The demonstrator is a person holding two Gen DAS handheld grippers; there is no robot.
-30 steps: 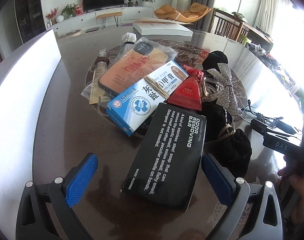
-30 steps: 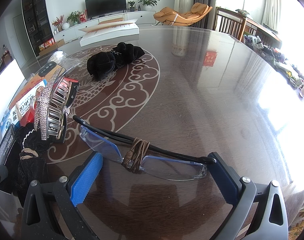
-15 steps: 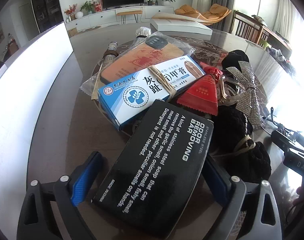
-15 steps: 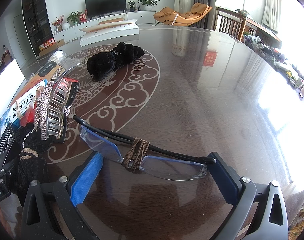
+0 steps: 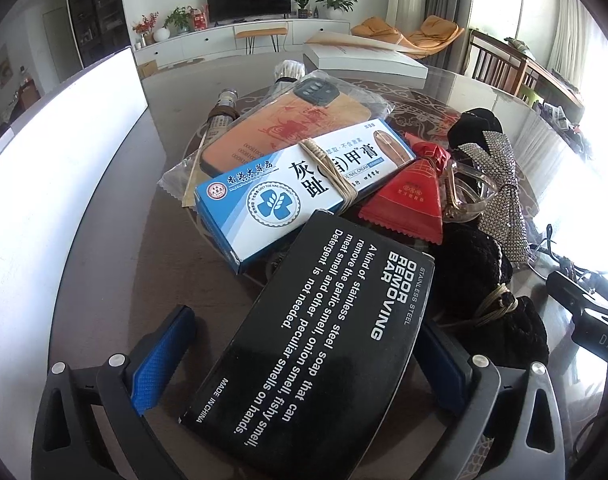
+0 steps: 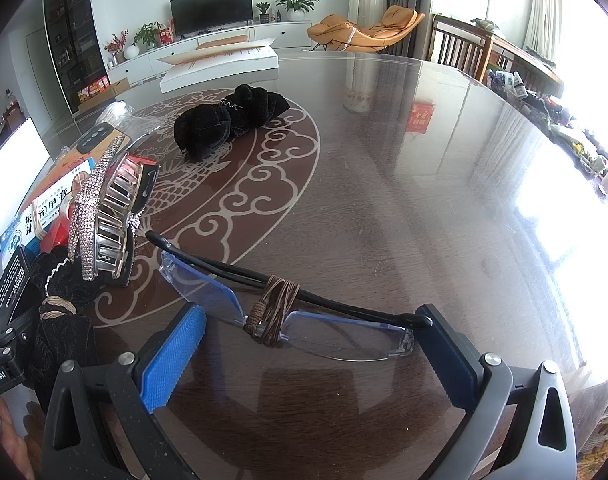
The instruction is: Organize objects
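Black box (image 5: 324, 344) marked "ODOR REMOVING BAR" lay tilted between the fingers of the left gripper (image 5: 304, 356); far end propped on the blue-and-white ointment carton (image 5: 304, 184); right pad close against the box edge, contact not resolvable; left blue pad (image 5: 159, 360) clearly apart from the box; left gripper spread wide, nothing clamped.

Ointment carton bound with a tan elastic band (image 5: 330, 172); rested on the bagged orange phone case (image 5: 287, 128); red triangular packet (image 5: 408, 200) just beside the carton's right end; small bottle (image 5: 221, 114) behind the phone case; rhinestone hair claw (image 5: 500, 184) to the right of the red packet; black fabric bundle (image 5: 492, 304) tied with a tan band lay beside the box, touching its right edge.

Right view: rimless glasses (image 6: 287, 304) with folded black arms lay flat on the tabletop (image 6: 424, 200) between the fingers of the right gripper (image 6: 312, 356); brown cord (image 6: 273, 312) wound round the bridge; right end of the glasses at the dark right pad, contact not certain; left blue pad (image 6: 171, 360) near the left lens but apart; right gripper wide open, holding nothing.

Hair claw (image 6: 103, 216) stood left of the glasses; second black fabric bundle (image 6: 227, 120) farther out on the tabletop's inlaid pattern; flat white box (image 6: 219, 64) at the far edge.
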